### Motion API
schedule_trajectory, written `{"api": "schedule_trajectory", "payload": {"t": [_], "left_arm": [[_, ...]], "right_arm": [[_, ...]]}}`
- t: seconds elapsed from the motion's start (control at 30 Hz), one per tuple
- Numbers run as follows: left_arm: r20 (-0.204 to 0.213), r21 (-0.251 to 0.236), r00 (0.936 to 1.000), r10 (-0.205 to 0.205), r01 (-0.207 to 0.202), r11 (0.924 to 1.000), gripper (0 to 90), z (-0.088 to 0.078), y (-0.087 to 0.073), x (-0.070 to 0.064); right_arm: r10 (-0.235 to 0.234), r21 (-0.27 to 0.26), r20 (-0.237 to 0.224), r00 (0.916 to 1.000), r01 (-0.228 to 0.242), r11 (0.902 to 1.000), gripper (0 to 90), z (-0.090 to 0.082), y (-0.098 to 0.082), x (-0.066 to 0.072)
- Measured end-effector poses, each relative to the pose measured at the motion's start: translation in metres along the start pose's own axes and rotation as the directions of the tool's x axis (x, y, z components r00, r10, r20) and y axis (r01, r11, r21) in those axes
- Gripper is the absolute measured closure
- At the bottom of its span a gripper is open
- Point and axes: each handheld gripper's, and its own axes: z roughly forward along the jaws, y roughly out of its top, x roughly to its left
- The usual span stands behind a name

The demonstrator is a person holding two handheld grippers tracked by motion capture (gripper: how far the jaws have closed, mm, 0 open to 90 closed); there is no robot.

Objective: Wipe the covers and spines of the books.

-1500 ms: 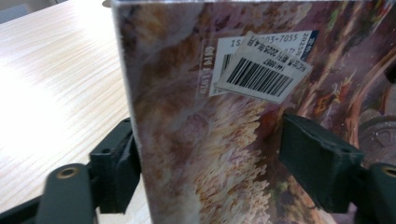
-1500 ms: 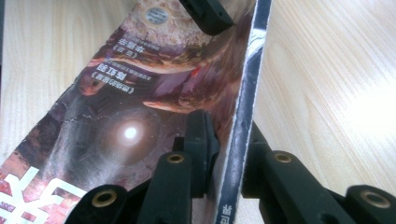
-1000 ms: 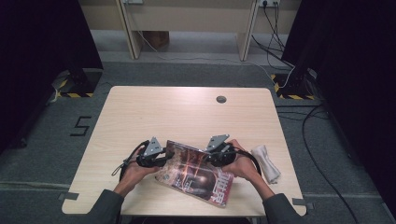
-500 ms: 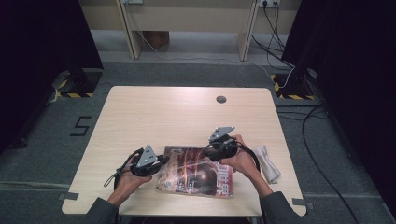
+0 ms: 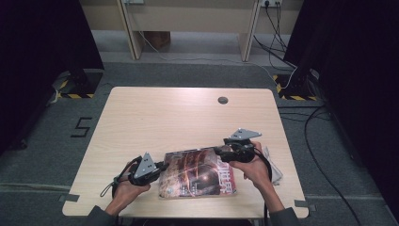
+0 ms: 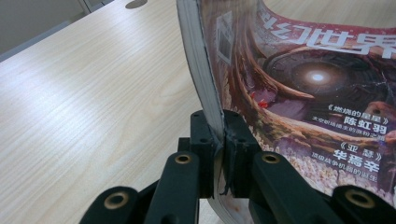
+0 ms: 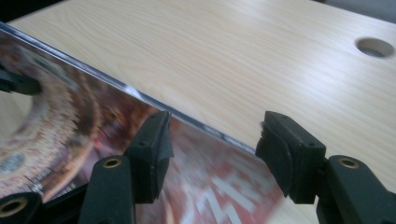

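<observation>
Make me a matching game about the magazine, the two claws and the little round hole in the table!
Things:
1. left claw
2. right claw
3. magazine
4. round hole

States or places:
A. on the table's far side, nothing near it
B. open, jaws just widened, magazine edge between them
C. shut, pinching the magazine's edge
D. reddish-brown cover, lying at the near edge between both hands

Pairs: 1-C, 2-B, 3-D, 4-A
</observation>
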Motion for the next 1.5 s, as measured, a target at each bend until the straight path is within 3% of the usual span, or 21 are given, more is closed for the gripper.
{"api": "schedule_trajectory", "payload": {"t": [0.07,0.13,0.23,0.33,0.43,0.5,0.63,0.93,1.1,1.3,1.43,1.5], "left_arm": [[0.002,-0.002,1.0,0.006,-0.006,1.0,84.0,-0.002,0.0,-0.002],[-0.008,-0.002,0.9998,0.017,-0.017,0.9998,83.9,-0.003,0.0,-0.004],[-0.021,0.001,0.9991,0.037,-0.037,0.9993,83.9,-0.005,0.0,-0.008],[-0.024,0.004,0.9992,0.031,-0.031,0.9995,83.8,-0.005,-0.001,-0.011],[-0.027,0.009,0.9994,0.023,-0.023,0.9997,83.7,-0.006,-0.002,-0.012],[-0.023,0.01,0.9995,0.02,-0.02,0.9998,83.7,-0.006,-0.002,-0.012],[-0.02,-0.001,0.9995,0.025,-0.025,0.9997,83.5,-0.007,-0.003,-0.012],[-0.018,0.003,0.9998,0.012,-0.012,0.9999,83.3,-0.006,-0.004,-0.012],[-0.019,0.004,0.9998,0.008,-0.007,1.0,83.4,-0.006,-0.004,-0.012],[-0.027,0.006,0.9996,0.006,-0.006,1.0,83.3,-0.005,-0.005,-0.013],[-0.036,0.007,0.9994,0.003,-0.003,1.0,83.2,-0.004,-0.005,-0.014],[-0.037,0.007,0.9993,0.004,-0.004,1.0,83.2,-0.003,-0.005,-0.016]], "right_arm": [[0.001,0.012,0.024,0.9997,-0.001,0.9999,44.1,-0.007,-0.003,-0.004],[0.002,0.01,0.077,0.997,-0.003,0.9999,45.5,-0.017,-0.008,-0.012],[0.015,0.022,0.159,0.9872,-0.019,0.9996,48.6,-0.029,-0.018,-0.027],[0.021,0.046,0.212,0.9771,-0.032,0.9984,50.1,-0.038,-0.03,-0.037],[0.038,0.073,0.25,0.9674,-0.058,0.9957,54.1,-0.047,-0.044,-0.047],[0.025,0.113,0.266,0.9636,-0.057,0.992,56.3,-0.052,-0.053,-0.053],[0.039,0.137,0.315,0.9484,-0.086,0.9868,59.2,-0.063,-0.07,-0.063],[0.077,0.193,0.331,0.9406,-0.147,0.97,62.9,-0.066,-0.096,-0.078],[0.091,0.21,0.312,0.9457,-0.162,0.9643,64.6,-0.061,-0.101,-0.08],[0.068,0.255,0.31,0.9482,-0.152,0.9549,69.1,-0.052,-0.105,-0.08],[0.04,0.261,0.311,0.9494,-0.126,0.957,76.4,-0.051,-0.104,-0.081],[0.038,0.243,0.314,0.9487,-0.119,0.9629,77.4,-0.052,-0.102,-0.081]]}}
